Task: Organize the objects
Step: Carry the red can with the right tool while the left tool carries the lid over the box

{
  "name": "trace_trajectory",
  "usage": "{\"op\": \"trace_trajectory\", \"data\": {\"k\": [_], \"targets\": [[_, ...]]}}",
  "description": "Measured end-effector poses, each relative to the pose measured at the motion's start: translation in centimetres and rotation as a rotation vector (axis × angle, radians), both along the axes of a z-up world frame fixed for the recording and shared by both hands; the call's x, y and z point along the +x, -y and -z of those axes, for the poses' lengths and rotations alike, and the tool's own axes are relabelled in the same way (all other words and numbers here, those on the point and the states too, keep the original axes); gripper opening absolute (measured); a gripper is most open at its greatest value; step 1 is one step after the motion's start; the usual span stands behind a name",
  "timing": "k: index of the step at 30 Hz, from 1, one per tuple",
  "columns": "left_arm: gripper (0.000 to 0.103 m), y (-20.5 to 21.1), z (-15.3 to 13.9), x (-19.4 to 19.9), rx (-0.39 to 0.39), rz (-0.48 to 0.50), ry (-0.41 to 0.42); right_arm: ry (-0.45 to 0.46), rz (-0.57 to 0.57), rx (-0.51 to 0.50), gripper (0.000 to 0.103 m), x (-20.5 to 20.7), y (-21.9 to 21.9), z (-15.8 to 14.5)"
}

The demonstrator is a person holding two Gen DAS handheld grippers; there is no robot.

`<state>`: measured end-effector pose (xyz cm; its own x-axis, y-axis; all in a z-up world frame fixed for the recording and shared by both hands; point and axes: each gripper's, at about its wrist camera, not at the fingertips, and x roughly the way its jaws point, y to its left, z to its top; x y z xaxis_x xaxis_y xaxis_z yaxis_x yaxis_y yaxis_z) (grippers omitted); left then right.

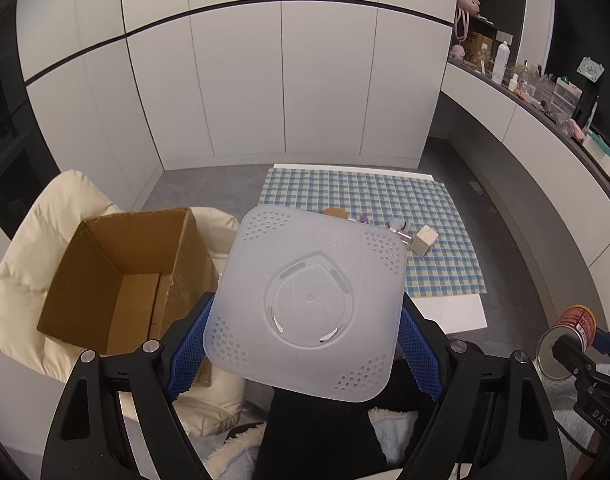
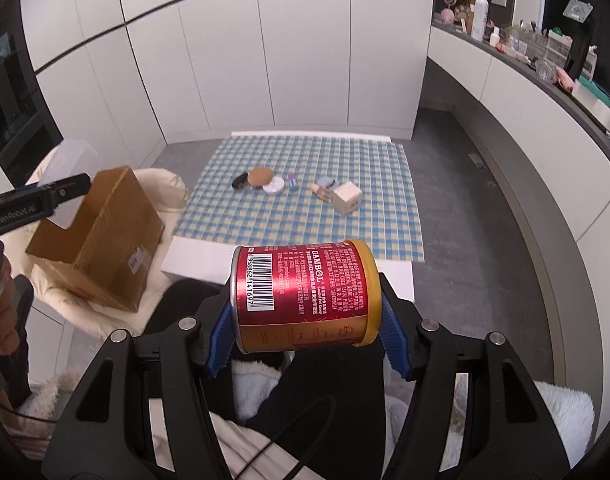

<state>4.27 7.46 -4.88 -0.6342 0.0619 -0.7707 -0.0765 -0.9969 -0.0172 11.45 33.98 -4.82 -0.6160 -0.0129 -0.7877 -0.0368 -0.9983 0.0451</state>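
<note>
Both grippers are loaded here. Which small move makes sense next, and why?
Probably carry the translucent plastic basket, clamped in the left gripper, leftward over the open cardboard box. The box sits just left of it and looks empty. The right gripper holds the red can farther from the box, so it would likely follow.

Home room: white wardrobe doors [image 1: 281, 80], cluttered shelf [image 1: 545, 92], checkered cloth [image 2: 305, 196] on floor.

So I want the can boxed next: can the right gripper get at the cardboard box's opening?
Probably not directly: the left gripper holds the translucent basket over the cardboard box, crowding its opening.
</note>
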Motion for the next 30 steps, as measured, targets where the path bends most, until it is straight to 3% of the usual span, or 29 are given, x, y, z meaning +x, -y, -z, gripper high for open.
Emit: {"op": "trace_trajectory", "data": {"k": [11,30], "targets": [[0.085,0.5,1.2,2.1,-0.038,0.045,0.021,0.043,0.033,-0.02,0.064,0.7,-1.3,1.2],[0.085,2.8,2.1,1.9,-0.001,-0.02,0.049,0.066,-0.032,0.005,0.064,-1.6,0.7,1.8]]}}
